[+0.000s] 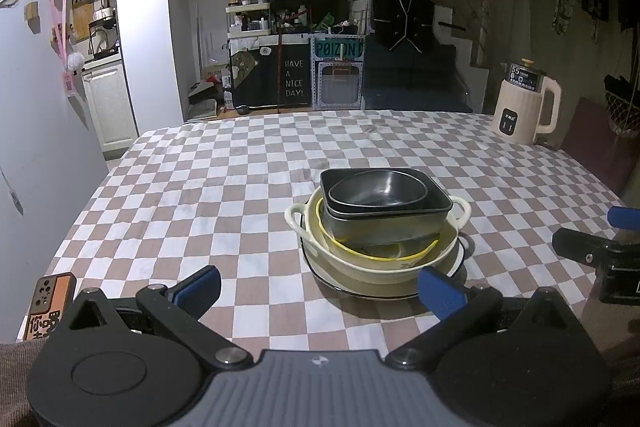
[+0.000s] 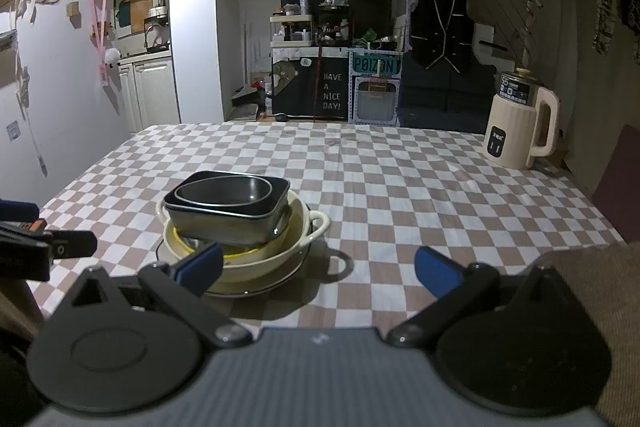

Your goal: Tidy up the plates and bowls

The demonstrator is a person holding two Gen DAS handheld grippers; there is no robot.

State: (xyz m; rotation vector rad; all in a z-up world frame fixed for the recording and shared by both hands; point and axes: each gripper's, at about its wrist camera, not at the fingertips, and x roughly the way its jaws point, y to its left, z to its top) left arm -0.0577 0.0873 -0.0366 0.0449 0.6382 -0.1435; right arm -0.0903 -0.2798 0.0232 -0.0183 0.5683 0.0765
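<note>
**Both grippers wide, dishes stacked on the checkered cloth**

The left gripper (image 1: pixel 320 291) hangs low over the near table edge, its blue-padded jaws spread wide and holding nothing. The right gripper (image 2: pixel 318 269) is likewise splayed and empty. Just beyond them sits the stack: a black oval bowl (image 1: pixel 378 191) nested in a black rectangular dish (image 1: pixel 384 223), inside a cream two-handled bowl (image 1: pixel 376 263), on a dark-rimmed plate (image 1: pixel 460 263). From the left wrist it lies at one o'clock; from the right wrist, at eleven. A cream kettle (image 2: pixel 520 123) stands far off at two o'clock on the tablecloth (image 2: pixel 400 195).

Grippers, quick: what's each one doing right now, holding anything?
Left gripper: open, holding nothing, just short of the dish stack.
Right gripper: open, holding nothing.
</note>
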